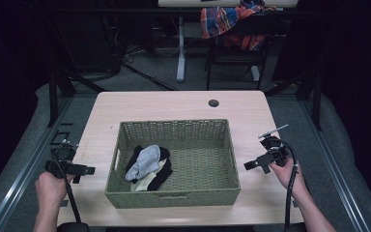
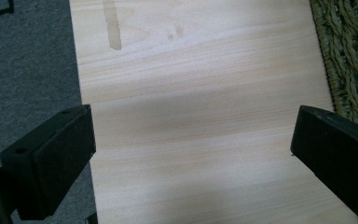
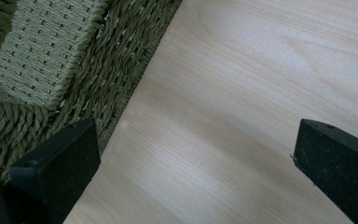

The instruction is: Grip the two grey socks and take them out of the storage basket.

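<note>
Clothes pile (image 1: 147,167), grey piece on top of black and cream ones, sits in the lower-left part of the woven basket (image 1: 174,199) at frame centre of the high view, untouched. Left gripper (image 1: 88,170) at lower left and right gripper (image 1: 249,164) at right-centre both hover over bare table (image 1: 174,104) outside the basket walls, jaws spread wide, gripping nothing. Judging by that, no handling has started; reaching in and grasping is all ahead.

Grey floor (image 1: 145,72), dark surrounding room
</note>
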A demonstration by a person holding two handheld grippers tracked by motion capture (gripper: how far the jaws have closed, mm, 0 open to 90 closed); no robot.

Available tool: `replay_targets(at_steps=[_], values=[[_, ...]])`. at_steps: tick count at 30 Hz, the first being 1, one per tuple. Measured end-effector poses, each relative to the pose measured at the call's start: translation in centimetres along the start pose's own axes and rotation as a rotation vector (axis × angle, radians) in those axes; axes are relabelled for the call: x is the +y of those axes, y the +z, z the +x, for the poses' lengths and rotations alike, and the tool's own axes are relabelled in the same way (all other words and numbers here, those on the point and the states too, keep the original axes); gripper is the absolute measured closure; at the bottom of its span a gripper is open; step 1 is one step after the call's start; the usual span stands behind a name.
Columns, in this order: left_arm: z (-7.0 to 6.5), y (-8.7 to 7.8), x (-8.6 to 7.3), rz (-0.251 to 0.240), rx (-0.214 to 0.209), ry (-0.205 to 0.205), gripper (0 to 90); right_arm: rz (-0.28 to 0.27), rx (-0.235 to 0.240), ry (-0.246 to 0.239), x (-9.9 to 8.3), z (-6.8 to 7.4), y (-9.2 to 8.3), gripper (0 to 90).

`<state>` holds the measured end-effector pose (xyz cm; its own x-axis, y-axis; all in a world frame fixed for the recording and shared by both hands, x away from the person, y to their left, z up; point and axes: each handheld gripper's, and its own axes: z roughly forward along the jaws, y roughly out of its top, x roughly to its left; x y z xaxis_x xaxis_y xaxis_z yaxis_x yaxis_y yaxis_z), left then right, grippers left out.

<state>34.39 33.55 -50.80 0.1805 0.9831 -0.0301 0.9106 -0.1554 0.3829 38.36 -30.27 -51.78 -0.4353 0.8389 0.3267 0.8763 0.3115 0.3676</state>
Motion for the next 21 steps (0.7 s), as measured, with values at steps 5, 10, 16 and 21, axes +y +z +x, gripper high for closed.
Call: replay_targets(at_steps=[5, 10, 16, 21], values=[[0.0, 0.0, 0.0, 0.014, 0.015, -0.019, 0.2, 0.011, 0.005, -0.014, 0.0, 0.1, 0.0, 0.3], [0.0, -0.2, 0.1, 0.008, 0.012, -0.023, 0.2, 0.030, 0.009, -0.025, 0.1, -0.1, -0.1, 0.4], [-0.4, -1.0, 0.3, -0.011, 0.027, -0.004, 0.2, 0.025, 0.019, -0.003, 0.1, -0.1, 0.3, 0.4], [-1.1, -2.6, 0.7, -0.049, 0.022, 0.010, 0.2, 0.034, 0.032, -0.023, 0.4, 0.1, 0.4, 1.4]])
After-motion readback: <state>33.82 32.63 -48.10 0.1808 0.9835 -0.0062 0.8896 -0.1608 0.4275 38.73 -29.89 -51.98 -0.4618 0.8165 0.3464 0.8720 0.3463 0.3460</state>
